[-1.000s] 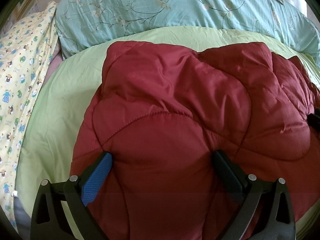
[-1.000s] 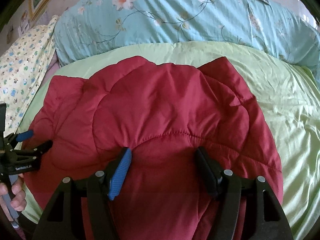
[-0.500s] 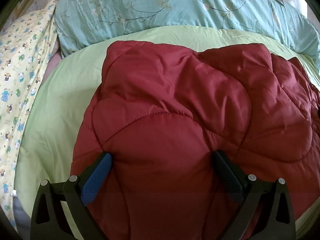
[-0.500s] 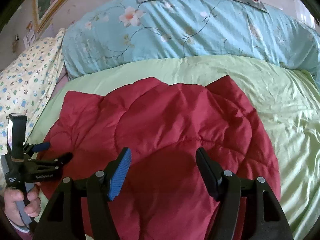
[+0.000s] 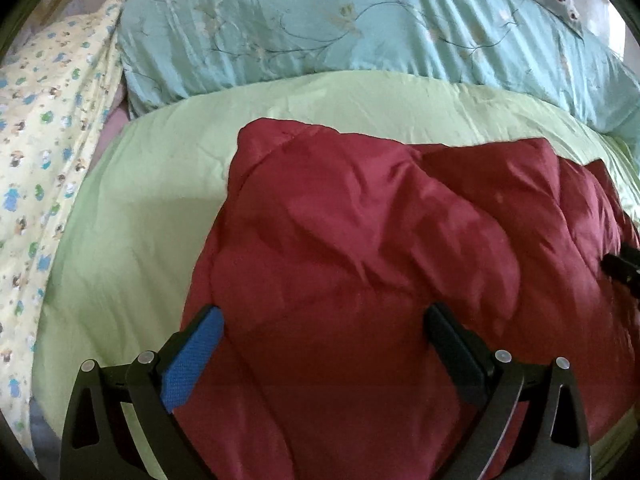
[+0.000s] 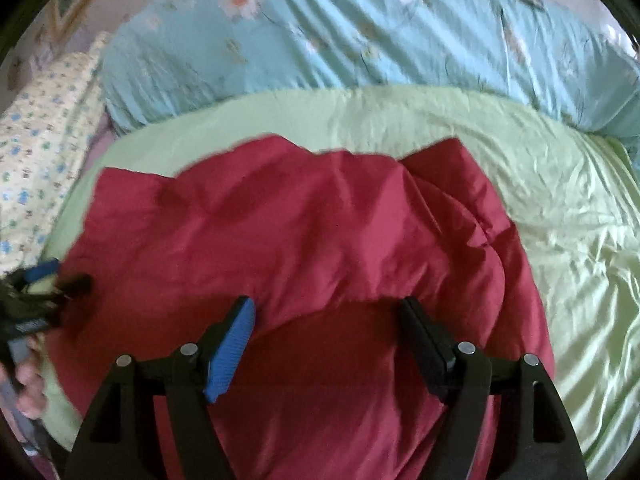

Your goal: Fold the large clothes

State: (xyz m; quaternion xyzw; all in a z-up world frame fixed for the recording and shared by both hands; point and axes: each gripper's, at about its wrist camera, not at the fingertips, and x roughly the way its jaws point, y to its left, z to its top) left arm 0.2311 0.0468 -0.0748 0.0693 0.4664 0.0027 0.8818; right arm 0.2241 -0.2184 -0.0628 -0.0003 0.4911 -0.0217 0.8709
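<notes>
A dark red quilted jacket (image 5: 380, 248) lies spread on the light green sheet (image 5: 132, 240), puffy and creased. My left gripper (image 5: 322, 316) hovers over its near left part, jaws wide apart, with padding below them and nothing pinched. It shows blurred at the left edge of the right wrist view (image 6: 56, 280), held by a hand (image 6: 28, 392). My right gripper (image 6: 328, 304) hangs over the jacket's (image 6: 304, 232) near right part. Its jaws are opening; a soft fold lies between them, and the pads do not press on it.
A turquoise floral duvet (image 6: 360, 40) is bunched along the far side of the bed. A yellow patterned pillow (image 5: 44, 128) lies at the left. Bare green sheet (image 6: 580, 260) stretches to the right of the jacket.
Both grippers have drawn back and up from the jacket, so more bed shows. The bulge of padding that sat between each pair of jaws has sunk flat. The right jaws stand wider.
</notes>
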